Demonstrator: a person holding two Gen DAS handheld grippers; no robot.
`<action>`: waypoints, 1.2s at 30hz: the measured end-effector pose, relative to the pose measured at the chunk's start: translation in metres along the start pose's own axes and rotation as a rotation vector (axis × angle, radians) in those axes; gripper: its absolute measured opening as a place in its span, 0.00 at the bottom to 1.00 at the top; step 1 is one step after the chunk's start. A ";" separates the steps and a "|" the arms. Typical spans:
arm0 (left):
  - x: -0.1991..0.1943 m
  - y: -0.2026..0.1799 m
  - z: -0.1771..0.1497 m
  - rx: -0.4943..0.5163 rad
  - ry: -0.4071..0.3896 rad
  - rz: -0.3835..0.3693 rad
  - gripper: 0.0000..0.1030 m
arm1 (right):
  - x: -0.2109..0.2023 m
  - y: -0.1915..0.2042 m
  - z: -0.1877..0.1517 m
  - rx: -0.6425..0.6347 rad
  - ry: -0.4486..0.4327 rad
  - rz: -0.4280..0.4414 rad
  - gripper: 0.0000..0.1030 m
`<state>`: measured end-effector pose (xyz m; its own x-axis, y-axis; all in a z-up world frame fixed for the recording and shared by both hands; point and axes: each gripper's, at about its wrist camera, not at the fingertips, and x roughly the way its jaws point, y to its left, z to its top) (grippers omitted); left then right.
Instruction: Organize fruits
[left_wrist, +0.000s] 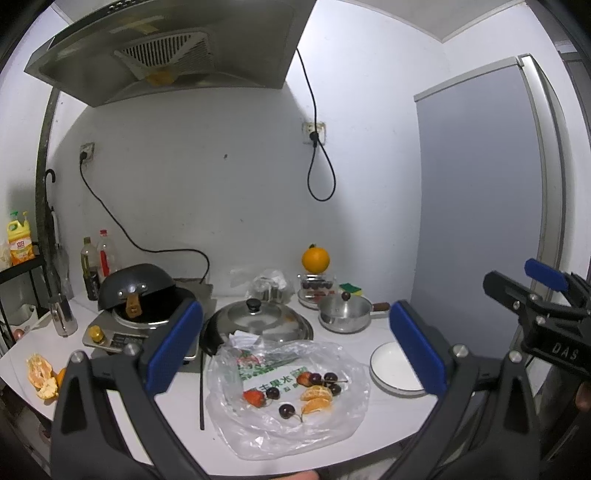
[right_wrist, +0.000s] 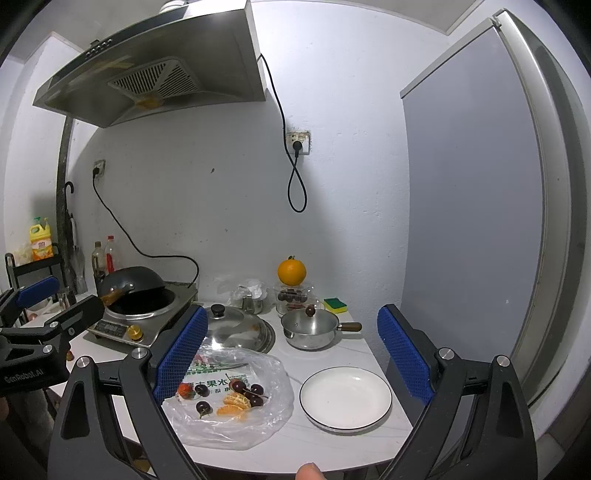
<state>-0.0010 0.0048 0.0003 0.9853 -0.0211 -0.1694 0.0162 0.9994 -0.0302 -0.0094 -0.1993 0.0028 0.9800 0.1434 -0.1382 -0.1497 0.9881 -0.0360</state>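
Fruits (right_wrist: 229, 397) loose on plastic bag (right_wrist: 229, 428); both claws, left claw (left_wrist: 295, 350) and right claw (right_wrist: 291, 354), spread, empty. Pinch cherries gently, carry to white plate (right_wrist: 345, 400).

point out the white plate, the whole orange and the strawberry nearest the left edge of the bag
white plate (right_wrist: 345, 397), right wrist view, bare centre of the dish
whole orange (right_wrist: 291, 272), right wrist view, middle of the peel
strawberry (right_wrist: 185, 390), right wrist view, its red body
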 end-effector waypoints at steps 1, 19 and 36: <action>0.000 0.000 0.000 -0.001 0.000 0.000 0.99 | 0.000 0.000 0.000 0.000 0.000 0.001 0.92; 0.001 0.000 0.001 -0.005 -0.002 0.007 0.99 | -0.001 0.001 0.001 -0.004 0.002 -0.001 0.92; 0.000 0.001 0.000 -0.002 -0.011 0.007 0.99 | 0.000 0.001 -0.001 -0.003 0.003 -0.002 0.92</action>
<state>-0.0011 0.0058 0.0002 0.9872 -0.0141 -0.1591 0.0093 0.9995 -0.0310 -0.0096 -0.1982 0.0020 0.9799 0.1411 -0.1411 -0.1480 0.9882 -0.0395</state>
